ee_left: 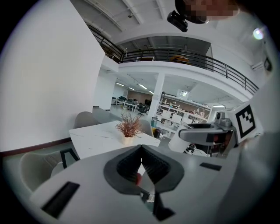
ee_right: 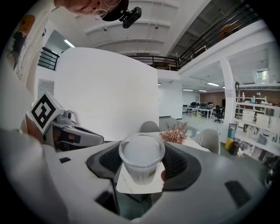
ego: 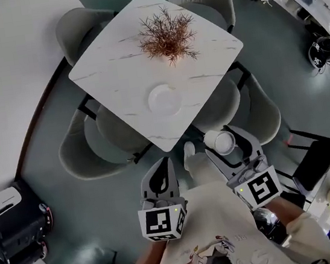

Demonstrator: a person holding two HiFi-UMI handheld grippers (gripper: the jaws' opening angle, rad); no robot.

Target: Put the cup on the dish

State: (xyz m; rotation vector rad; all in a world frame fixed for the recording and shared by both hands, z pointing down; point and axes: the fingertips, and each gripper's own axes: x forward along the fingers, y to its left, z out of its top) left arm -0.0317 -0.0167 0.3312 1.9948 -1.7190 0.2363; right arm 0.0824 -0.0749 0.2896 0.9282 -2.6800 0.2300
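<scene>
Right gripper [ego: 227,150] is clamped on the cup [ee_right: 141,159], which is upright and in the air just off the table's [ego: 107,69] near corner. The dish [ego: 164,98] lies ahead and slightly left of the cup. Left gripper [ego: 162,182] has its jaws together with nothing between them. The right is better placed for the set-down.

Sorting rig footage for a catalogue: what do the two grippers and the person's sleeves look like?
Left gripper and right gripper match: pale grey shells, dark ribbed pads, each with a white cube of black square markers. The sleeve is cream, on a top with a cartoon print.
</scene>
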